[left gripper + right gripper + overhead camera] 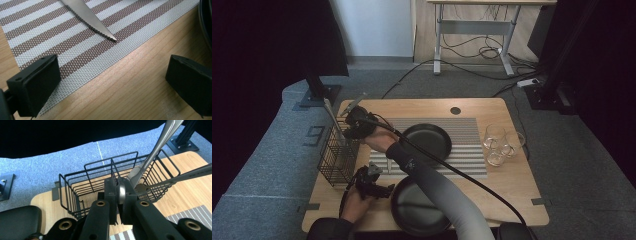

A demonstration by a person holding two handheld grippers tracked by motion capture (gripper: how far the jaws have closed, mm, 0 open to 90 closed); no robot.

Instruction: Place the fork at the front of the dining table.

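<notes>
We hold a piece of steel cutlery (121, 192) pinched between the jaws of our right gripper (121, 191), its rounded metal end showing in the narrow slot where the two black jaws press on it; we cannot tell whether it is a spoon, a fork or a knife. Just ahead of that gripper and below it stands the black wire basket (100, 177), divided into compartments. Two more utensils (152, 155) lean upright in the compartment to the right of the jaws, their handles rising past the rim. In the high view the right gripper (355, 123) hovers at the top of the basket (337, 155), reached across from the person's right side.

Our left gripper (112, 82) is spread wide, gripping nothing, low over the bare wood of the table (140, 82). A serrated knife (87, 17) lies just beyond its jaws on the striped placemat (50, 37), tip pointing towards the gripper, apart from both jaws.

Farther off in the high view, two black plates (427, 137) and two clear glasses (499, 142) sit to the right of both grippers.
</notes>
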